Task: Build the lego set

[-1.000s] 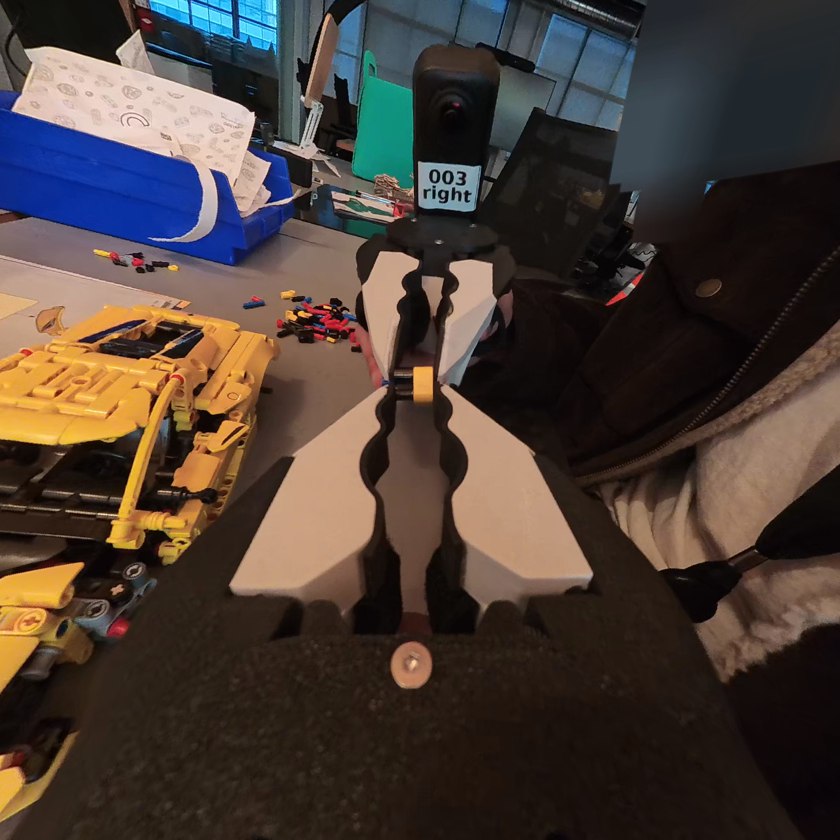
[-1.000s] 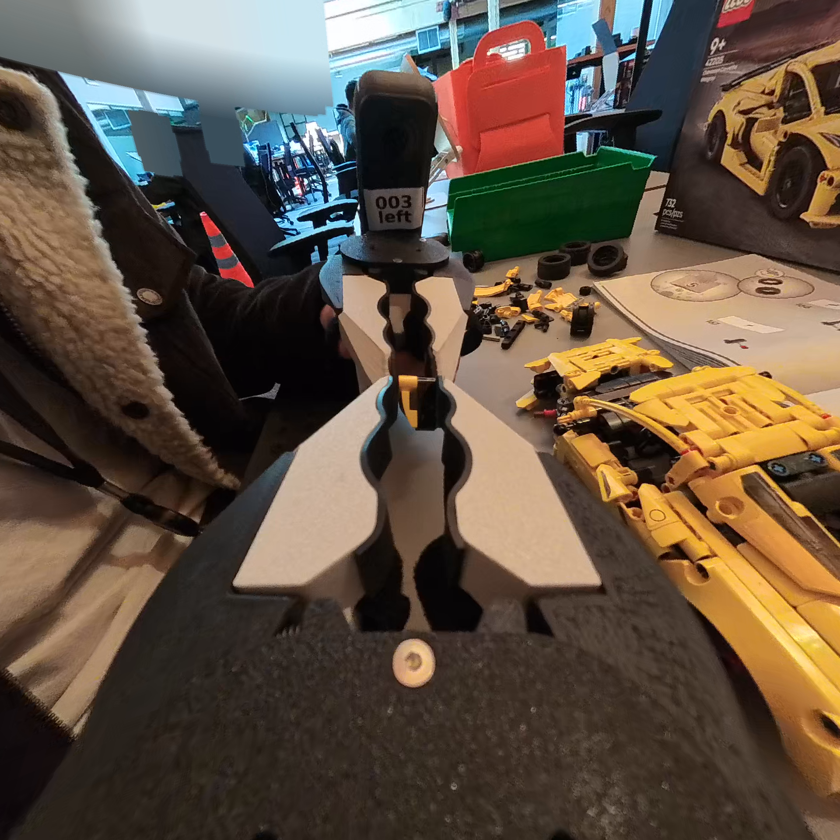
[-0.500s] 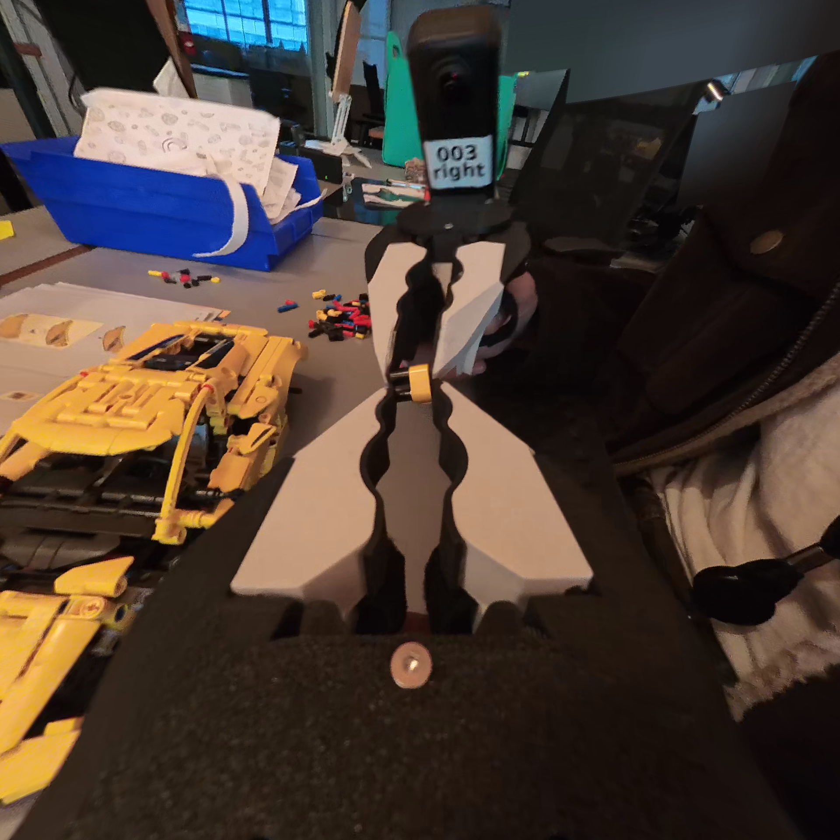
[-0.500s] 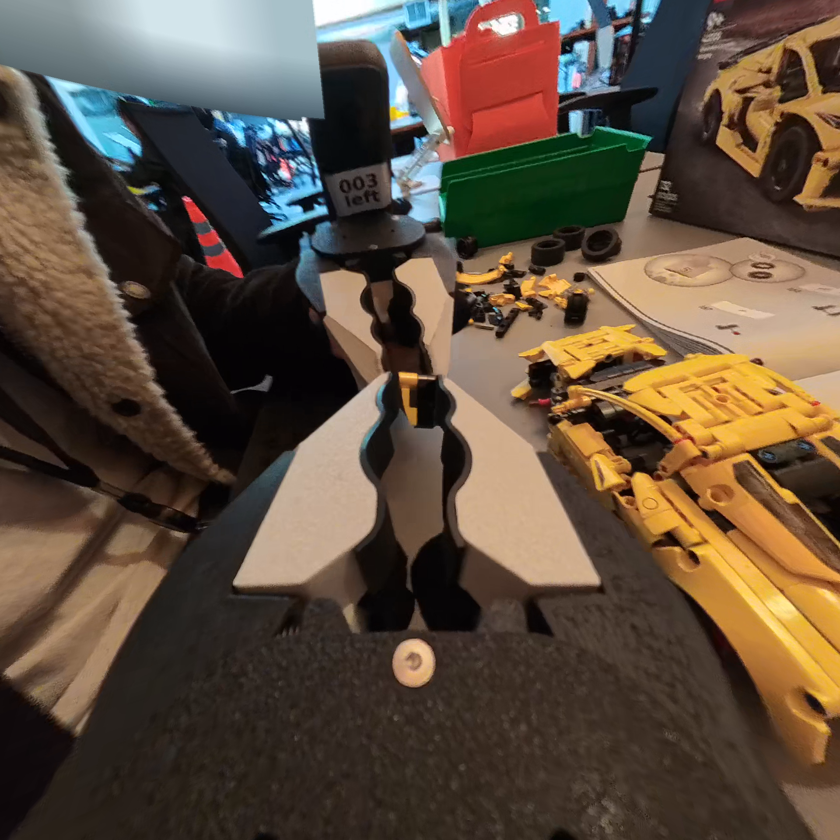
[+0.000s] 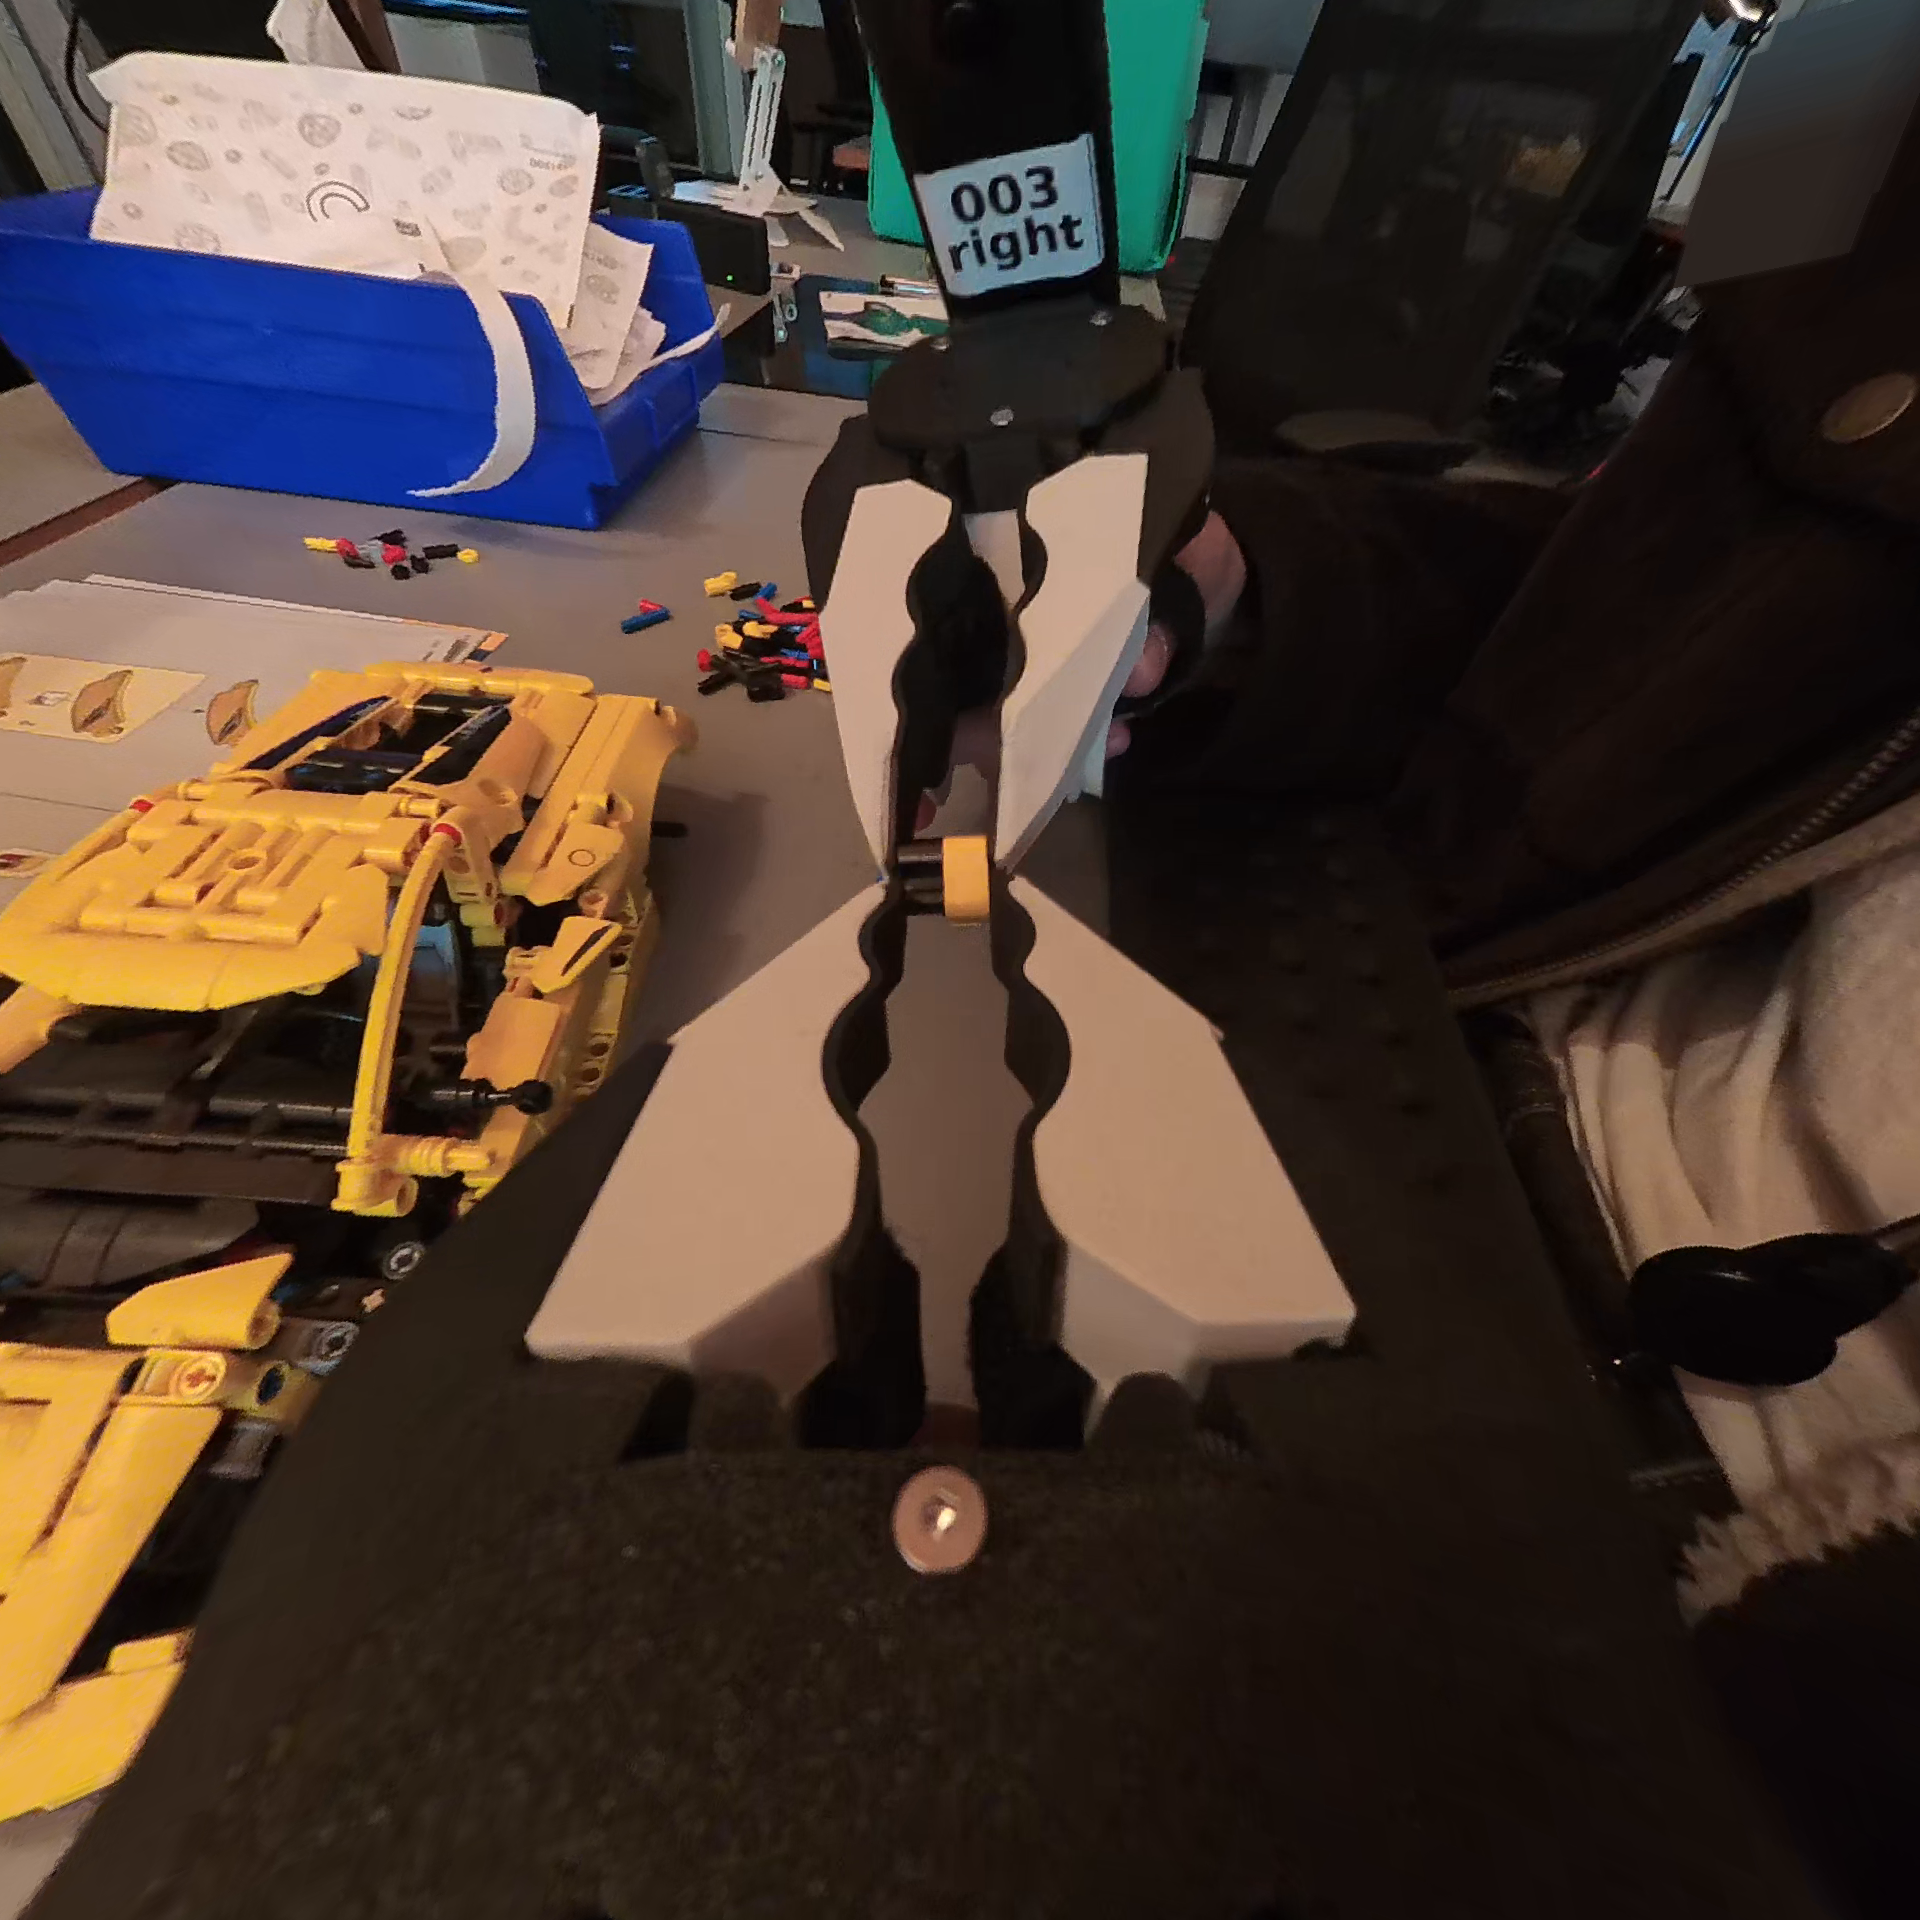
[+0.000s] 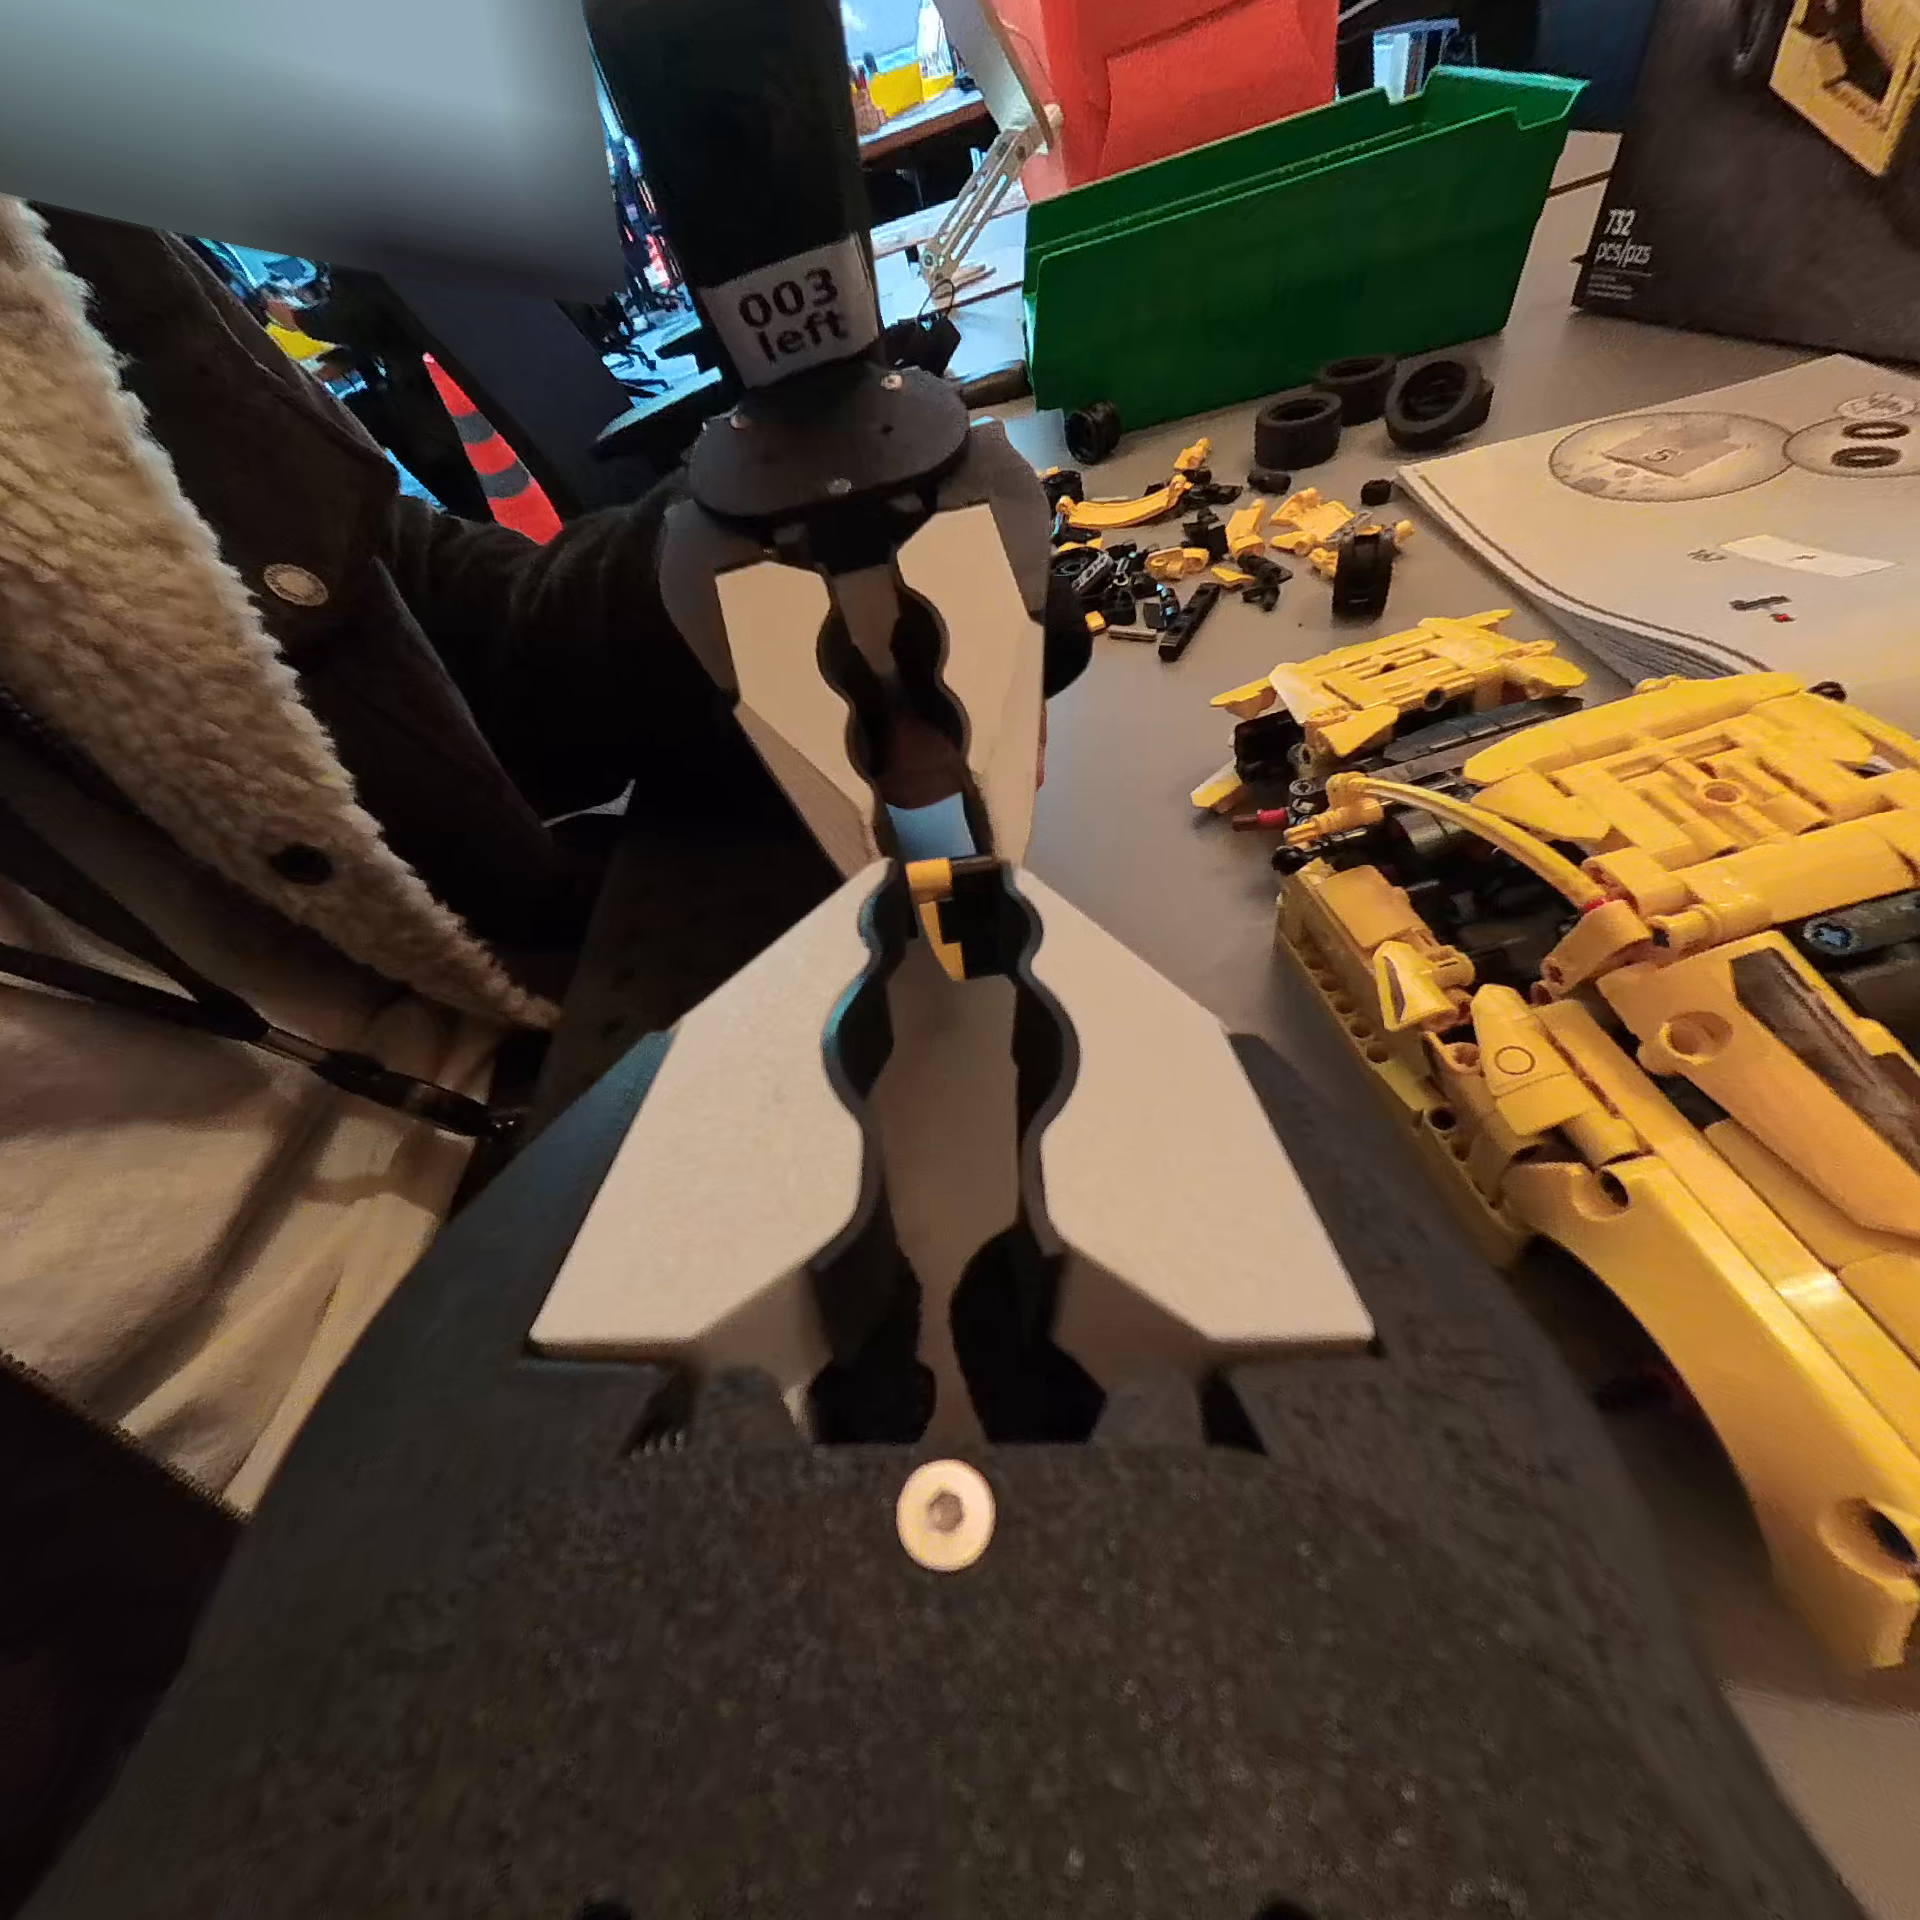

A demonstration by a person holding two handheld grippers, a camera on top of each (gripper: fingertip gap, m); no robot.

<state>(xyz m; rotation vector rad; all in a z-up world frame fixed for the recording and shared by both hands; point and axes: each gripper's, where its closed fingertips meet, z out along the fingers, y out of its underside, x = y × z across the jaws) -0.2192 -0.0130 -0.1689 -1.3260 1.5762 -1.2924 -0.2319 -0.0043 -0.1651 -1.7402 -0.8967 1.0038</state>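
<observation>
Glossy yellow plastic car model (image 5: 312,914) at nine o'clock on the smooth matt grey worktop (image 5: 769,468); rough black foam claw base (image 5: 935,1714) at six.

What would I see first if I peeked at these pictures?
Two claws meet tip to tip in the middle: the left claw and the right claw both pinch a little yellow and black piece. Beside them on the grey table sits a big yellow lego car.
</observation>
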